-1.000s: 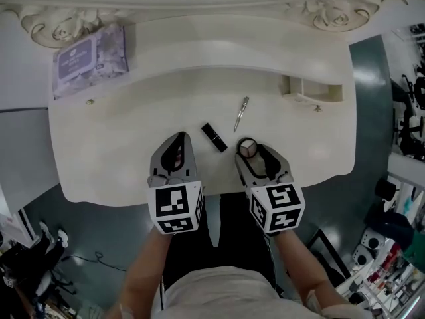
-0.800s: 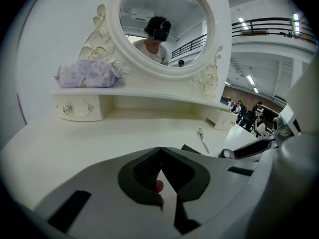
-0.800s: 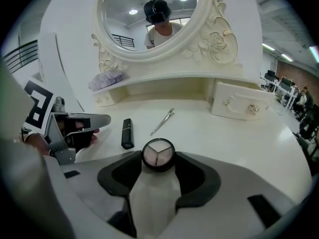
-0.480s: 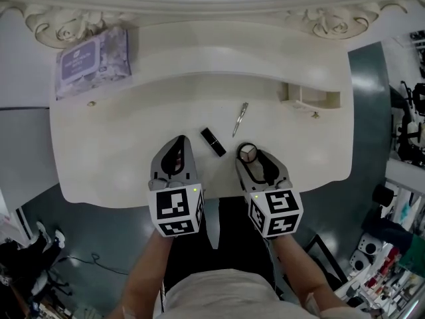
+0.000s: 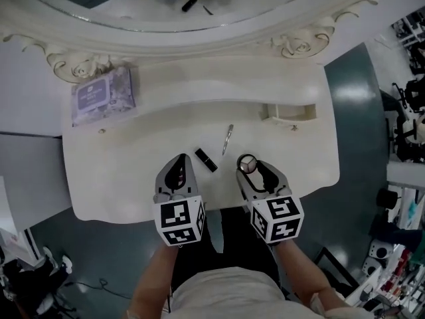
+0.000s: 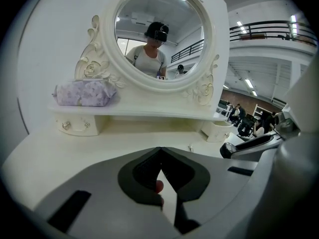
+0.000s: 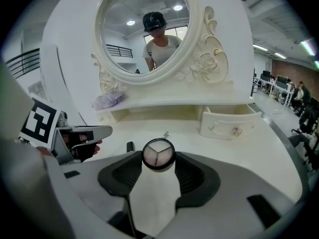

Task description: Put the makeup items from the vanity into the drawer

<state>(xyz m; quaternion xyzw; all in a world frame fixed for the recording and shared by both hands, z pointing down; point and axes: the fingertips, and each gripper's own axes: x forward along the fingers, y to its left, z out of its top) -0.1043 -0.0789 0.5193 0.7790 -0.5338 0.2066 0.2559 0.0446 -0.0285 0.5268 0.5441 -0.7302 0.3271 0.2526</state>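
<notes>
Head view: the right gripper (image 5: 248, 170) holds a compact (image 5: 247, 164) over the near counter (image 5: 133, 171), left gripper (image 5: 177, 163) beside it; open drawer (image 5: 290, 112) far right

Left gripper view: fingers (image 6: 142, 171) closed on nothing

Right gripper view: fingers (image 7: 197, 176) clamp the compact; next, likely, carry it into the drawer

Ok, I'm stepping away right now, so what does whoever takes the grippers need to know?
Left gripper: shut, jaw tips together, near the vanity's front edge.
Right gripper: shut on the round compact.
Black lipstick and thin metal tool lie on the vanity top, just ahead of the grippers.
Done: drawer open at back right, compact gripped.
Left: compact into the drawer, then lipstick and tool.
</notes>
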